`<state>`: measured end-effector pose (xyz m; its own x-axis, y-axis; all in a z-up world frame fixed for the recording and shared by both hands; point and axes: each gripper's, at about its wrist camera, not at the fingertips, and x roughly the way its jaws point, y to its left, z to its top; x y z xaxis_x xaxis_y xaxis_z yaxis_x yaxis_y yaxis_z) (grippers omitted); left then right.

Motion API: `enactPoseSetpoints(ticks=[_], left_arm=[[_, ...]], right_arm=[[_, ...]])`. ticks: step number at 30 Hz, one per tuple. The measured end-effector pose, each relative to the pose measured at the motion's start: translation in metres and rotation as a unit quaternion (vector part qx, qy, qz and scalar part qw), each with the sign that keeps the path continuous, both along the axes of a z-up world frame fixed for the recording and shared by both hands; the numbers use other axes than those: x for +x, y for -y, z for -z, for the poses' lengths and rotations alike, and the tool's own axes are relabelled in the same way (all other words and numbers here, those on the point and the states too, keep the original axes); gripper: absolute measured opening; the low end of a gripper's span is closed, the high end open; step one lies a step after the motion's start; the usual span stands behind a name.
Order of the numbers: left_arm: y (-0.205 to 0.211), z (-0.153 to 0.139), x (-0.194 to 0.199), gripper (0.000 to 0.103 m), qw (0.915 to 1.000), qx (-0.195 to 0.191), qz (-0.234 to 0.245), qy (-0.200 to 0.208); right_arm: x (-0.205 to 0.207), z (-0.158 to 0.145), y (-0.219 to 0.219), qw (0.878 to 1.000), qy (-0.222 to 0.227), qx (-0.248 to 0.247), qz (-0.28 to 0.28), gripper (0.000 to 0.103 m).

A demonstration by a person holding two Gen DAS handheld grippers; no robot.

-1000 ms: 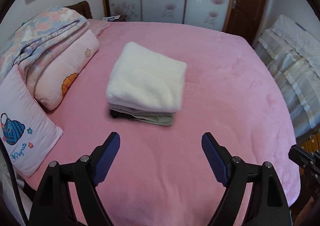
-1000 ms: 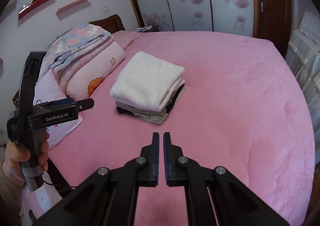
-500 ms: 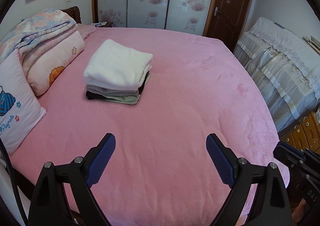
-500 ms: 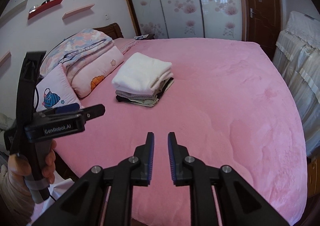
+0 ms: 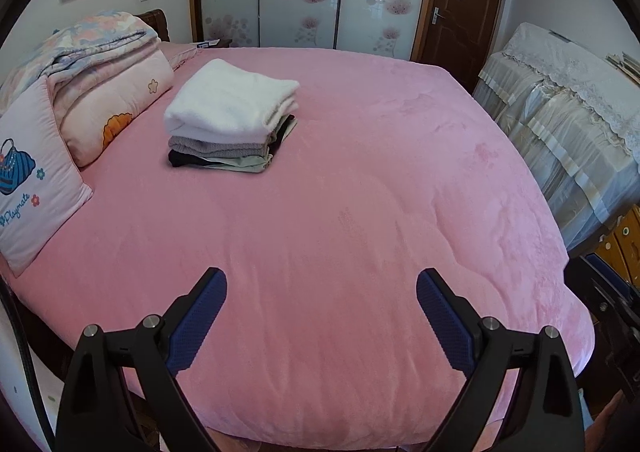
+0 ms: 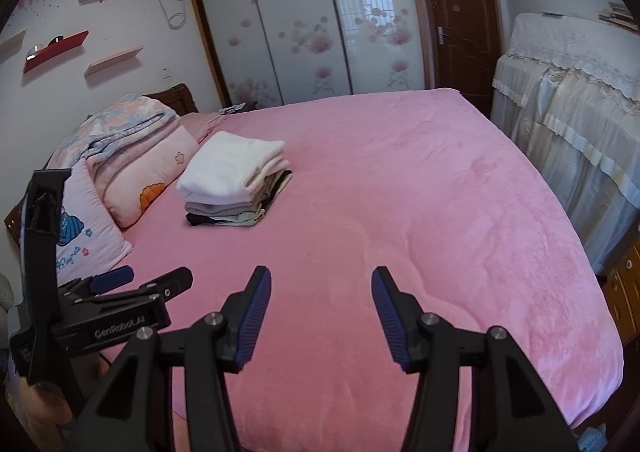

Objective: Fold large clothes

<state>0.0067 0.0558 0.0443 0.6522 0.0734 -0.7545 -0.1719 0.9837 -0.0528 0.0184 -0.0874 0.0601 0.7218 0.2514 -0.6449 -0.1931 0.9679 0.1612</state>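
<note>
A stack of folded clothes (image 5: 232, 120) lies on the pink bed (image 5: 360, 212), towards its far left; a thick white garment is on top, with grey, pale green and black pieces under it. The stack also shows in the right wrist view (image 6: 234, 180). My left gripper (image 5: 322, 316) is open and empty, low over the bed's near edge, far from the stack. My right gripper (image 6: 322, 306) is open and empty, also over the near part of the bed. The left gripper shows from the side at the lower left of the right wrist view (image 6: 132, 284).
Pillows (image 5: 36, 188) and a folded floral quilt (image 5: 92, 52) lie along the bed's left side. Furniture under a lace cover (image 5: 568, 124) stands to the right of the bed. A wardrobe with sliding doors (image 6: 304, 20) and a brown door (image 6: 456, 24) are behind.
Both grippers have drawn back from the stack towards the bed's near edge. The right gripper has gone from shut to open. The left gripper has stayed open.
</note>
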Motion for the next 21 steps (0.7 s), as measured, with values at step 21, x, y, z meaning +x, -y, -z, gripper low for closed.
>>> enactPoseSetpoints(ticks=[21], left_arm=[[0.036,0.01,-0.024,0.095,0.9995,0.031,0.005,0.01]], right_arm=[[-0.013,0.038,0.006,0.999,-0.037,-0.002,-0.002,0.053]])
